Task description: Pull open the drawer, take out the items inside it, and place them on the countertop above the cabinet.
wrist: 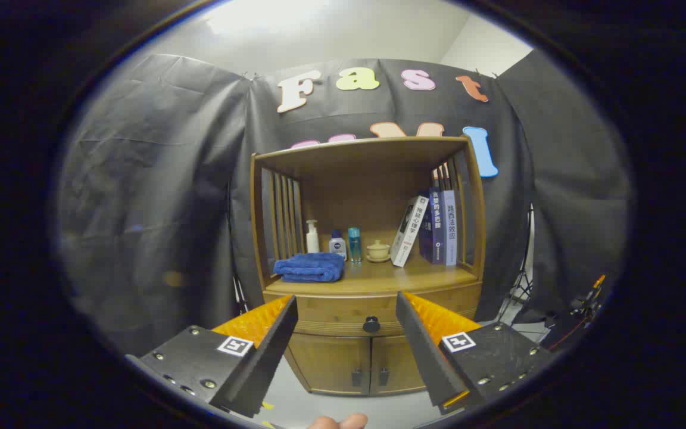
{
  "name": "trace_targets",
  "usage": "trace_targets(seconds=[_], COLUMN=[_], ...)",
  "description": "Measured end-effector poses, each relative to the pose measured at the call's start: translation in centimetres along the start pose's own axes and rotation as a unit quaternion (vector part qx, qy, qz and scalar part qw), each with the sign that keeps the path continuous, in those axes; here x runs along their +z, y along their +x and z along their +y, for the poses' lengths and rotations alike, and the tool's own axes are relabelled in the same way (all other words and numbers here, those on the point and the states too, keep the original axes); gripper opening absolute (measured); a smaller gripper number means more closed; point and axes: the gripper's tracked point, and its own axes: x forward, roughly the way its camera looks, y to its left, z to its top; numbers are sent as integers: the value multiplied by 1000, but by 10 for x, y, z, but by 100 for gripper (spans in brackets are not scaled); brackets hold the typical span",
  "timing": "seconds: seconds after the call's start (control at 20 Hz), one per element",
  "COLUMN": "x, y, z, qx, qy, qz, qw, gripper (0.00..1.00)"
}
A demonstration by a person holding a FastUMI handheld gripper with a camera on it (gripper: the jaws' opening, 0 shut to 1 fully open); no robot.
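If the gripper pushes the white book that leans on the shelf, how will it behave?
The white book leans tilted against the upright blue books, so it would probably slide or fall flat. It looks stiff. The open gripper is far from it.

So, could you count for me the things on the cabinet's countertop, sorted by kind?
Folded blue towel: 1
Bottles: 3 (white pump bottle, white bottle with blue cap, clear blue bottle)
Small beige lidded cup: 1
Upright books: 3
Total: 8
The tongs are open, ahead of the shut drawer's dark knob.
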Motion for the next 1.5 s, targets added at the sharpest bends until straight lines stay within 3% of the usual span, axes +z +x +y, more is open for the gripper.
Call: trace_targets(seconds=[0.9, 1.5], x=[-28, -110], y=[19, 138], z=[-19, -46], qx=[-25, -35], qy=[7, 12], qz=[23, 73], qw=[999, 997], gripper=[99, 99])
